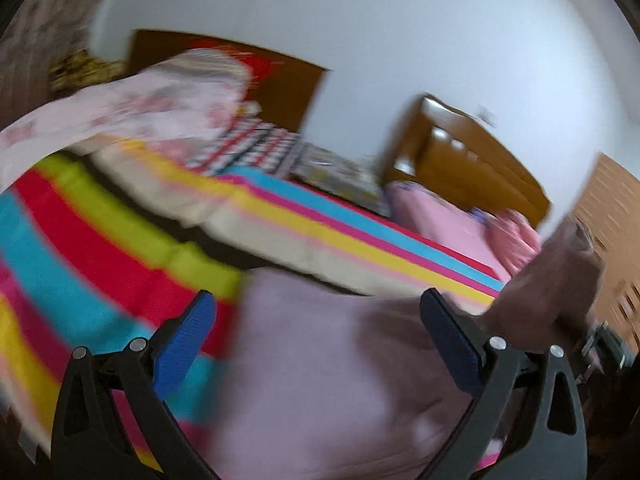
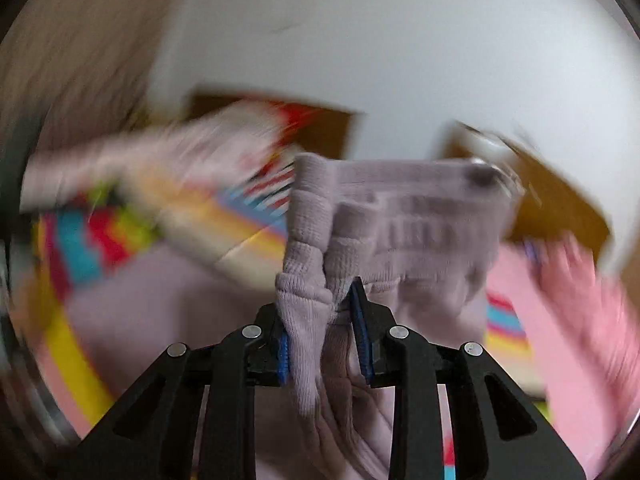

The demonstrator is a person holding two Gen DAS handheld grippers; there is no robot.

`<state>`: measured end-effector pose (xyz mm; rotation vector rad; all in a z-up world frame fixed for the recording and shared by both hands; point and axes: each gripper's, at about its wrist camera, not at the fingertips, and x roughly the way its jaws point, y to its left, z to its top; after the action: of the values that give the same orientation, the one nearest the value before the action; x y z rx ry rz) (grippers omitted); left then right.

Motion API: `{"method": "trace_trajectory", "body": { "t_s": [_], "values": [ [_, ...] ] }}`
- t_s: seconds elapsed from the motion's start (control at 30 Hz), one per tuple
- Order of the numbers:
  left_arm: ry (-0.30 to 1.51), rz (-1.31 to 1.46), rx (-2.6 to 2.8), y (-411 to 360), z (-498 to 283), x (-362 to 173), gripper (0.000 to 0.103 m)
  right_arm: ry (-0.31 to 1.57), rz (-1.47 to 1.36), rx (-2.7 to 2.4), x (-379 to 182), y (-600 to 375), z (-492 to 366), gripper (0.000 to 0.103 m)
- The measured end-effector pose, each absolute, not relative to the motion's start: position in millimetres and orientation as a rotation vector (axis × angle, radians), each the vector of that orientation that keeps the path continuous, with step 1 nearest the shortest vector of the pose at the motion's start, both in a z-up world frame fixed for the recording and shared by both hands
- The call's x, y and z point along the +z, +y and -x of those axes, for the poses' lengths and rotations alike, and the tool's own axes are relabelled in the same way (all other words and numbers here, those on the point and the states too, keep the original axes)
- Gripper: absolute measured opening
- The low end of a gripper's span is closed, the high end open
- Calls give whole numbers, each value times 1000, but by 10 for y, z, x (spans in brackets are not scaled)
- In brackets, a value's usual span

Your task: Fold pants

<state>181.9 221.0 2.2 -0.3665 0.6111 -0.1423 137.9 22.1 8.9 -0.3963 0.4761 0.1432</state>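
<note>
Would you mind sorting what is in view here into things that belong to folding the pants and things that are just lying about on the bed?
Belongs to the job:
- lilac pants
- right gripper, shut on a bunch of the pants
- left gripper, open above the pants

Just lying about:
- striped bedsheet
- floral pink blanket
- pink pillow
- wooden headboard

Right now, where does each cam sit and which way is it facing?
Left wrist: on the left hand-held gripper, facing along its open blue fingers over lilac pants on a striped bedspread; a hand shows at right.
Right wrist: on the right hand-held gripper, shut on the pants, lifted ahead.
Shared: pants, bedspread, wooden headboard, white wall.
</note>
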Motion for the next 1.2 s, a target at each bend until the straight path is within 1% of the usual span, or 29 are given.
{"method": "trace_trajectory", "body": {
  "t_s": [0.03,0.07,0.13,0.17,0.2,0.23,0.27,0.33,0.37,0.4,0.43,0.47,0.5,0.57,0.6,0.67,0.77,0.83,1.0,1.1,1.13,1.2],
  "values": [
    [626,378,-108,2330,-1760,-42,101,517,476,198,-90,487,-1414,28],
    [642,382,-79,2418,-1727,-89,101,591,585,287,-398,821,-1430,29],
    [671,380,-43,2545,-1656,-177,101,694,709,389,-841,1127,-1393,30],
    [692,378,-40,2569,-1617,-228,101,598,769,341,-922,1183,-1284,34],
    [702,377,-44,2586,-1581,-258,101,581,793,325,-946,1198,-1243,34],
    [712,377,-56,2588,-1549,-290,101,576,792,329,-928,1166,-1246,38],
    [719,380,-68,2577,-1546,-313,101,579,769,345,-886,1109,-1259,46],
    [742,397,-115,2508,-1547,-377,101,617,668,417,-755,904,-1308,50],
    [753,410,-139,2468,-1578,-409,101,651,552,504,-645,754,-1323,60],
    [763,431,-169,2412,-1587,-438,101,663,457,575,-554,744,-1212,66],
    [769,454,-201,2357,-1585,-458,101,666,361,637,-461,633,-1198,69],
    [771,469,-224,2321,-1566,-471,101,662,280,685,-384,537,-1194,69],
    [772,495,-264,2263,-1556,-476,101,662,207,710,-311,430,-1224,66],
    [776,524,-315,2239,-1590,-499,101,672,172,680,-235,333,-1358,46],
    [776,539,-343,2212,-1592,-516,101,679,189,657,-206,417,-1363,44],
    [779,539,-333,2176,-1593,-541,101,711,259,620,-240,460,-1554,42],
    [782,533,-320,2208,-1594,-563,101,793,346,638,-480,614,-1653,38],
    [778,529,-308,2240,-1541,-549,101,789,386,634,-584,677,-1638,39],
    [796,499,-284,2278,-1476,-563,101,787,344,651,-674,534,-1516,40],
    [788,484,-282,2257,-1420,-545,101,764,409,639,-725,589,-1505,39],
    [783,482,-280,2258,-1403,-546,101,752,422,635,-742,602,-1491,38],
    [768,484,-264,2262,-1368,-533,101,724,412,641,-752,588,-1481,28]
  ]
}}
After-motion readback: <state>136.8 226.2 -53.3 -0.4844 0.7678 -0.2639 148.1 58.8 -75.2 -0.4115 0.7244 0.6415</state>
